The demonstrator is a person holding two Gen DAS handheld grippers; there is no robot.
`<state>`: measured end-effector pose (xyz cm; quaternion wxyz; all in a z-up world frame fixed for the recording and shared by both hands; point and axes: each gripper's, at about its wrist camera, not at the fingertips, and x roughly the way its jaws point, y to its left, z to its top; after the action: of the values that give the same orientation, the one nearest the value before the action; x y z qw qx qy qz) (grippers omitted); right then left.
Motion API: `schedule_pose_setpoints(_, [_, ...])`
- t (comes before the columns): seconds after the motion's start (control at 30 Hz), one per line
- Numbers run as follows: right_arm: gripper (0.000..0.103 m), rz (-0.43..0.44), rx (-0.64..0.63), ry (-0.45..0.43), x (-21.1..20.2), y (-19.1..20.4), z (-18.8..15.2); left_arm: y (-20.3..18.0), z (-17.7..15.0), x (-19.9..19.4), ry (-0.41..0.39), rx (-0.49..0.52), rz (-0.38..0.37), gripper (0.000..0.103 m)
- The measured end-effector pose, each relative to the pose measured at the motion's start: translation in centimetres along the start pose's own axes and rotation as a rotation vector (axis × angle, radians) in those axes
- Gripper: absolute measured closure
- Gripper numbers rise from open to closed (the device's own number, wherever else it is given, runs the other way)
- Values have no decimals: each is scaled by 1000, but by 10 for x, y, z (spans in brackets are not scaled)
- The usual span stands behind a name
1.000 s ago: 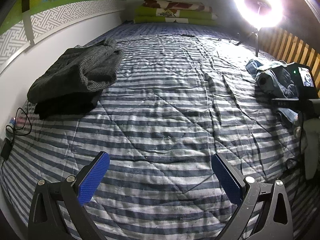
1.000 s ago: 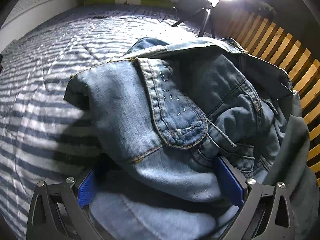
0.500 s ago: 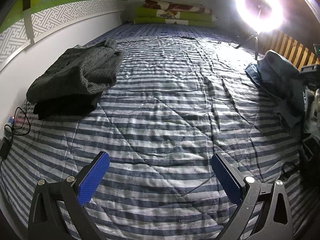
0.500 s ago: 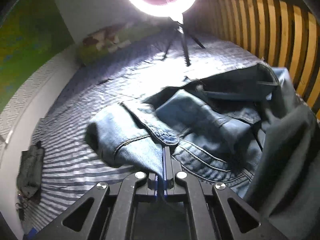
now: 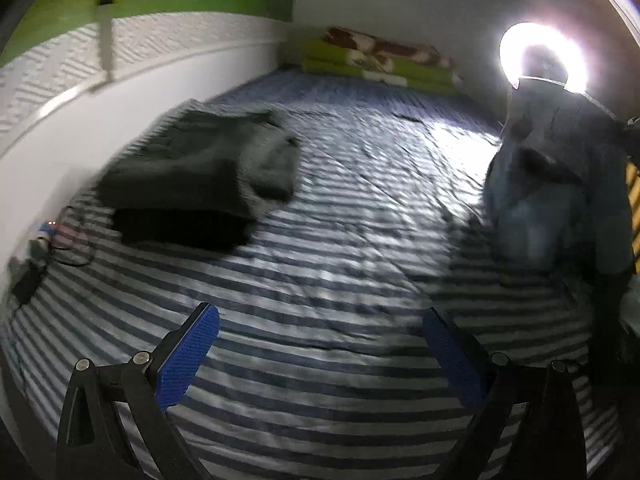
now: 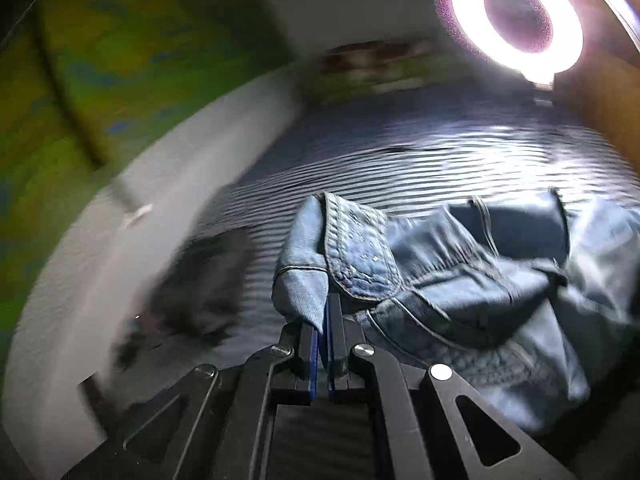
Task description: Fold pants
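Lifting the jeans [image 6: 460, 280] off the striped bed [image 5: 320, 280], my right hand-held gripper [image 6: 323, 320] is now clenched on a fold of denim by the studded pocket, where a second ago its jaws stood wide around the heap. The jeans hang bunched at the bed's right side. My left hand-held gripper [image 5: 320, 344] stays released over bare quilt, so spreading the pair flat comes next, I judge

No text, label, brand, number or sign can be read in either view; both are blurred.
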<state>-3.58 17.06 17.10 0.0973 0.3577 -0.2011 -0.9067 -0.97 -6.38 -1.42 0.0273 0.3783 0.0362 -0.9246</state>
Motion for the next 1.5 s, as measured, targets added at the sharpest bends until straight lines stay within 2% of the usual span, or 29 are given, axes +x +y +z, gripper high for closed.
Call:
schedule_pose_setpoints(0.13, [100,166,-58,82,14,74,-22,49,1,-14,-29,-82,65,0])
schedule_pose_setpoints(0.27, [100,248,-126,172,22,115,-63,106,-2,-28,-65,-192,158,1])
schedule_pose_setpoints(0.33, [99,228,-184,225,29,127,-91,127,-3,-30,-58,-240,162,1])
schedule_pose_setpoints(0.4, [96,170,-206,271,36,122,-114,136,-4,-29,-54,-255,160,1])
schedule_pose_setpoints(0.5, [88,110,-220,356,43,99,-138,127,-4,-26,-43,-206,145,1])
schedule_pose_setpoints(0.57, [62,77,-209,373,35,73,-147,116,-6,-23,-25,-156,130,1])
schedule_pose_setpoints(0.6, [58,50,-198,358,28,61,-152,109,-7,-20,-13,-138,117,1])
schedule_pose_setpoints(0.67, [57,6,-163,317,15,37,-146,98,-10,-13,21,-120,78,1])
schedule_pose_setpoints(0.8, [52,-48,-73,247,-2,-8,-113,78,-17,1,104,-122,-15,1])
schedule_pose_setpoints(0.9, [52,-138,-131,216,6,-16,-97,63,-21,11,143,-96,-28,1])
schedule_pose_setpoints(1.07, [51,-159,-120,246,39,-25,-78,49,-29,18,181,-60,-54,1])
schedule_pose_setpoints(1.23, [51,-220,-57,273,83,-46,-51,52,-39,20,229,-85,-134,1])
schedule_pose_setpoints(1.37, [50,-281,-63,315,127,-59,-37,52,-46,18,237,-64,-144,2])
schedule_pose_setpoints(1.4, [50,-281,-50,343,139,-63,-35,52,-48,19,244,-58,-150,3])
schedule_pose_setpoints(1.5, [50,-254,12,413,168,-75,-39,51,-54,21,270,-52,-167,19])
